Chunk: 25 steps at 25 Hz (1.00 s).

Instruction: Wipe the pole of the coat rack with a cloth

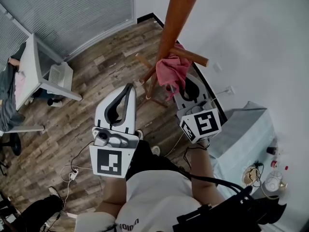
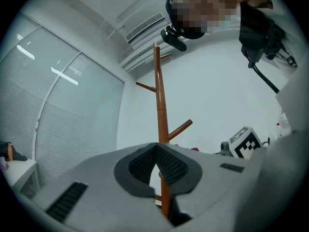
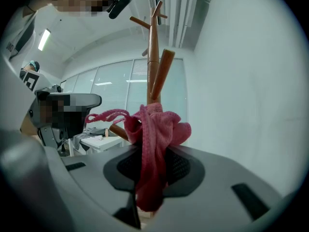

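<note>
the right gripper point(image 3: 152, 154) has its jaws squeezed tight on a pink cloth point(image 3: 155, 129). the cloth is bunched up and sits right at the brown pole point(image 3: 153, 57) of the coat rack, by a wooden peg point(image 1: 190, 57) that sticks out. the left gripper point(image 2: 157, 150) has its jaws pressed together with nothing in them. it is held out a bit to the left of the pole, not touching it. down below is the wood floor point(image 1: 96, 76).

Wood-plank floor point(image 1: 99, 76); white wall point(image 1: 251, 42); blinds point(image 1: 72, 8) (closed) over the windows; a white desk point(image 1: 35, 64) beside them.
</note>
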Tool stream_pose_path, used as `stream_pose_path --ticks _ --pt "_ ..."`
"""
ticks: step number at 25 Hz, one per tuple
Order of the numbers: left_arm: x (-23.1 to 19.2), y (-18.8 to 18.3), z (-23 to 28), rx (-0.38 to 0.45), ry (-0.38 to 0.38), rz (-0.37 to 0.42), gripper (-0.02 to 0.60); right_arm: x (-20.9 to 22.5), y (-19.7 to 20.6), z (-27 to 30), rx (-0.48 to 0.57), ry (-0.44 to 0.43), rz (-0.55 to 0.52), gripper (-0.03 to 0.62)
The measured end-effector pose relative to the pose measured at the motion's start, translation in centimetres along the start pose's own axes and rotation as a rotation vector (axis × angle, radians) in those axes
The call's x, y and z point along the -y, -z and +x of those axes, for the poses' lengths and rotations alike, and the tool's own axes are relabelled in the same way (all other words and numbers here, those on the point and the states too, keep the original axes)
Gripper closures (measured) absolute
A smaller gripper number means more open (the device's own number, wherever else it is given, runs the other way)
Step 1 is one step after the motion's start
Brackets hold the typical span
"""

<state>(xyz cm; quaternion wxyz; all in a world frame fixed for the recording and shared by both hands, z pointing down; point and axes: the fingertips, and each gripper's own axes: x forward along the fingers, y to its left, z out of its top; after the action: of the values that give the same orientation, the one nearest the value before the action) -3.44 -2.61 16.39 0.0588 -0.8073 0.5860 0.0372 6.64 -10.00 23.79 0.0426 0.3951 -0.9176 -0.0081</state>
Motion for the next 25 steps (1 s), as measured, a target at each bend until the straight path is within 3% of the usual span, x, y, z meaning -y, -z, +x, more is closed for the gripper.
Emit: stream_pose_path --ticks 25 --pt "-0.9 4.0 -0.5 -0.072 -0.014 -0.083 0.569 -0.6 4.6 1.2 -0.097 -0.011 0.023 0.493"
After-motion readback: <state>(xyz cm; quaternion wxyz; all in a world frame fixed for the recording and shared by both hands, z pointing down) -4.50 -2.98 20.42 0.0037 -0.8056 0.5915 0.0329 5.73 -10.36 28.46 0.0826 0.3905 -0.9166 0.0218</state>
